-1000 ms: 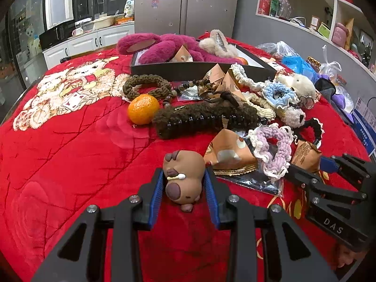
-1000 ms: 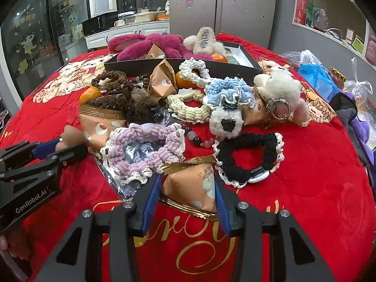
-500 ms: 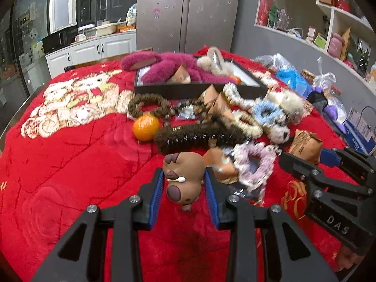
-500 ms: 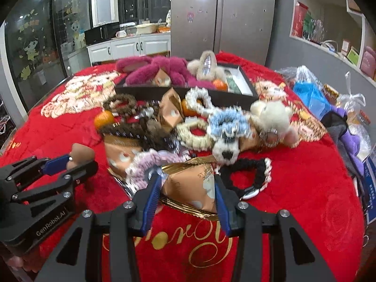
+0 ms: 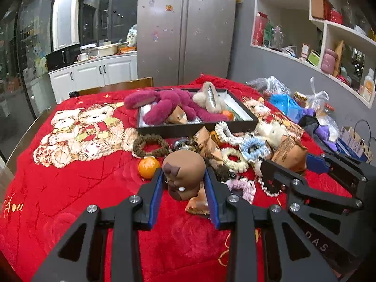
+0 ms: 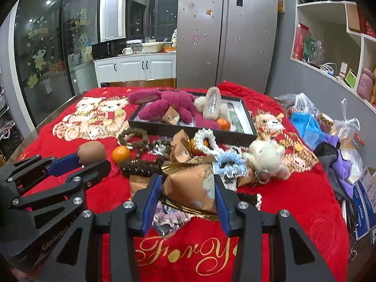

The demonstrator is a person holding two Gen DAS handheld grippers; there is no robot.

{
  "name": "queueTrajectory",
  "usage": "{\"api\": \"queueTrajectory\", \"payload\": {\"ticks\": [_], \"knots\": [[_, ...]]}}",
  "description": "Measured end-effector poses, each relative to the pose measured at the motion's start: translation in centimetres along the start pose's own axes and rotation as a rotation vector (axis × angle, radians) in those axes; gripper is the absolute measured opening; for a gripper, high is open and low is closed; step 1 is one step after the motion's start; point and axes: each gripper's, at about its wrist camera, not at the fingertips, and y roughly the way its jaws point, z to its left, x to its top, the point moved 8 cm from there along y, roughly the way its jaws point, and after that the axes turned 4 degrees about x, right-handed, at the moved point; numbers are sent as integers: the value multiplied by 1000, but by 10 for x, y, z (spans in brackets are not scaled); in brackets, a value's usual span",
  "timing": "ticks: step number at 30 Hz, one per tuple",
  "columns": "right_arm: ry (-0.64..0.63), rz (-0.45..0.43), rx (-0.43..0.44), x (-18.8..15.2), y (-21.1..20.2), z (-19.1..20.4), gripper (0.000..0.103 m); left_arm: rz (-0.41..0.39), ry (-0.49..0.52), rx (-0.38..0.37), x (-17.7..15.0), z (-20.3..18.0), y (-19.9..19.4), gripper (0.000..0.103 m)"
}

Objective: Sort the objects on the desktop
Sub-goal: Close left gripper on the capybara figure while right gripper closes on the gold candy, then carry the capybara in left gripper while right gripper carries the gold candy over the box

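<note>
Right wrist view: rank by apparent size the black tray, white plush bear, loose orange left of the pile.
1. black tray, largest by far.
2. white plush bear.
3. orange, smallest.
Bear and orange lie at similar depth; the tray is farther yet still looks biggest.

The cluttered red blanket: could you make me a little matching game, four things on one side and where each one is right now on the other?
Things:
1. brown toy animal
2. tan snack packet
3. pink plush toy
4. white fluffy toy

Places:
A. lying in the black tray
B. on the red blanket, right of the blue scrunchie
C. clamped in the left gripper
D. clamped in the right gripper

Pairs: 1-C, 2-D, 3-A, 4-B
</note>
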Motion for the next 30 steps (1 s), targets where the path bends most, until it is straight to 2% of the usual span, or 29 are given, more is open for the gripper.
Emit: {"api": "queueTrajectory", "payload": {"ticks": [9,15,21,30], "knots": [[-11,3,12,17,12,0,45,12,0,9,15,-2,16,35],[28,14,12,30,22,-10,45,-1,12,2,44,-5,25,35],[30,-18,-23,63,21,-20,45,-28,18,-8,81,-5,26,35],[-80,-104,-94,119,8,-17,45,-43,-29,-17,124,5,45,35]]}}
